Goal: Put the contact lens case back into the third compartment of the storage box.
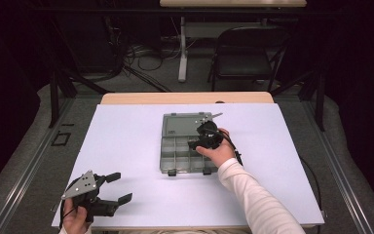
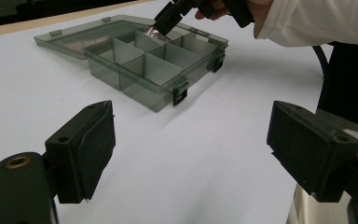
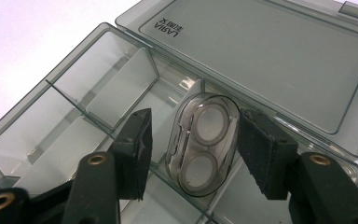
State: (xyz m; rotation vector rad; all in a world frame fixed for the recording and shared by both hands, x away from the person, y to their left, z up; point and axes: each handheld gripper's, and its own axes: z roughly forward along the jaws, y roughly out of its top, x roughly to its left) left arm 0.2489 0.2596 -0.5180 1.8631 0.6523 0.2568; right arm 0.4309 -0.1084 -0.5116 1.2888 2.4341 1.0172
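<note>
A smoky-grey compartment box [image 1: 175, 155] lies open in the middle of the white table, its lid [image 1: 185, 124] folded flat at the far side. My right gripper [image 1: 194, 145] hovers over the box's far right compartments. In the right gripper view a clear oval case [image 3: 205, 144] with two round wells stands tilted in a compartment between the jaws of my right gripper [image 3: 193, 135]. The jaws are open, with a gap at the left jaw. My left gripper [image 1: 119, 187] rests open at the table's near left corner, nothing between its jaws. It faces the box [image 2: 158, 70].
The white table board [image 1: 126, 141] ends close behind the left gripper at the near edge. A person's white sleeve [image 1: 253, 195] crosses the near right part. Beyond the table stand a black chair [image 1: 248, 48] and floor cables [image 1: 141, 53].
</note>
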